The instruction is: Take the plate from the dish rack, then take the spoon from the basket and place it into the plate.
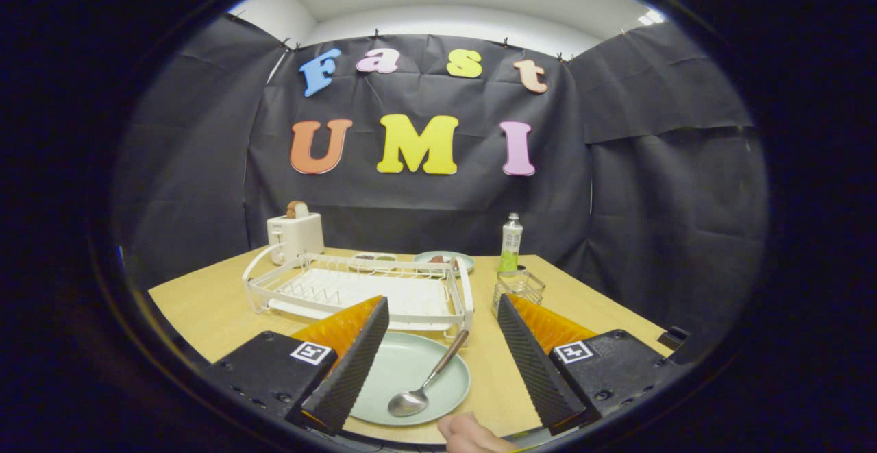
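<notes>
Now, line by line:

Hand-held gripper: the hand-held gripper (442, 343) has its two fingers spread wide and holds nothing; the ridged black pads (349, 364) face each other across the gap, with orange backing behind them.

Plate: the pale green plate (390, 371) lies flat on the worktop (205, 309), just in front of the dish rack; the left finger covers its left part, and the rest shows in the gap between the fingers.

Spoon: the metal spoon (425, 381) rests in the plate, bowl down near the plate's near side, brown handle slanting up and away over the far rim toward the rack.

Dish rack: the white wire dish rack (356, 288) stands beyond the fingers, on the worktop's middle.

Basket: the small wire basket (519, 287) stands just right of the rack, beside the right finger's tip.

Bottle: a green-labelled bottle (510, 242) stands upright behind the basket.

Toaster: a white toaster (294, 234) stands at the far left corner with bread poking from its slot.

Far dishes: a second plate (445, 259) and a small tray (375, 258) lie behind the rack; their contents are too small to tell.

Person: a fingertip (469, 432) shows just below the plate.
</notes>
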`<state>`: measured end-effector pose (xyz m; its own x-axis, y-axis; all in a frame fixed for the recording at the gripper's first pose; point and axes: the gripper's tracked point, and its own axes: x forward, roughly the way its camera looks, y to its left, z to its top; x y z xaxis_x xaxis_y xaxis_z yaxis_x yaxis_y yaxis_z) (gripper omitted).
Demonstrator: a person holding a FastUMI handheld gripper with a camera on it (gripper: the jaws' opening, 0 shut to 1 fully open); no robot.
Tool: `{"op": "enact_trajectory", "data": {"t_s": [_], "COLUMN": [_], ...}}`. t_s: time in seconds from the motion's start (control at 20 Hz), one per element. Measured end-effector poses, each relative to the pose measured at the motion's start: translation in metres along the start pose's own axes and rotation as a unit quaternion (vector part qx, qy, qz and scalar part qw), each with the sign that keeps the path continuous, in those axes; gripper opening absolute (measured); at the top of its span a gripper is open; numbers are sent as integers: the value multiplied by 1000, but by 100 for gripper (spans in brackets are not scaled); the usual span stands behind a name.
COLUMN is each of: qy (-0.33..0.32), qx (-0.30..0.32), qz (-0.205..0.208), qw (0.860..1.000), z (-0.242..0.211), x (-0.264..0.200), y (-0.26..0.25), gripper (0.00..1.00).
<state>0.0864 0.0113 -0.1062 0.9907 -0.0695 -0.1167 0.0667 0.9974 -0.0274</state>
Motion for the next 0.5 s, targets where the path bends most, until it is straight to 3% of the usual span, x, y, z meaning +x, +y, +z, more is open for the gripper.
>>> {"op": "enact_trajectory", "data": {"t_s": [0.5], "qy": [-7], "qx": [18], "qz": [3], "qw": [1000], "z": [-3], "x": [-22], "y": [-13], "gripper": [100]}}
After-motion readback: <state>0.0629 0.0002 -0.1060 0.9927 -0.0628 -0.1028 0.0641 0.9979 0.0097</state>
